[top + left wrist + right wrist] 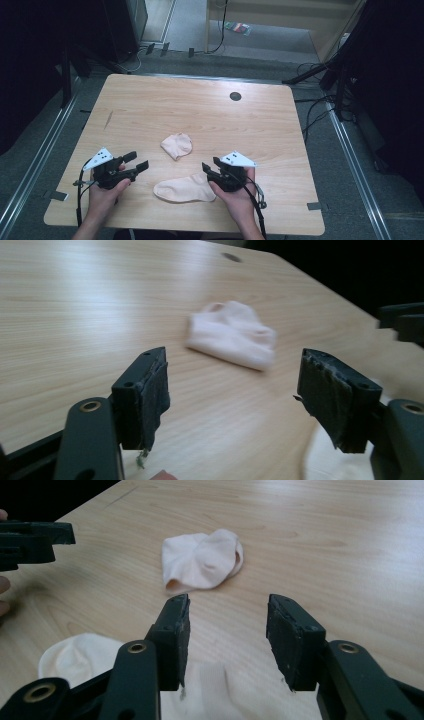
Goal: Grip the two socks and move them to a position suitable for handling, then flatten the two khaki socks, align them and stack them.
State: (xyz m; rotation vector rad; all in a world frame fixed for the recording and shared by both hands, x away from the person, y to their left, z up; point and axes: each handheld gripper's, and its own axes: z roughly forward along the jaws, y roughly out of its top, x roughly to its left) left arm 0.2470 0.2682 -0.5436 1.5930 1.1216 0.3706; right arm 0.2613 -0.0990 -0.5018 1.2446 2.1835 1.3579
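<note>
Two pale pink socks lie on the wooden table [200, 107]. One is crumpled into a small bundle [177, 145] [232, 333] [202, 560] near the middle. The other lies flat [184, 189] [80, 657] near the front edge, between my hands. My left gripper [138, 161] [232, 390] is held open just left of the flat sock, nothing between its jaws. My right gripper [210, 165] [227, 630] is open above the flat sock's right end, jaws empty and pointing toward the bundled sock.
A round dark grommet hole [235, 96] sits in the table's far side. Cables [320, 107] and dark stands ring the table on the floor. A light wooden cabinet [280, 20] stands beyond the far edge.
</note>
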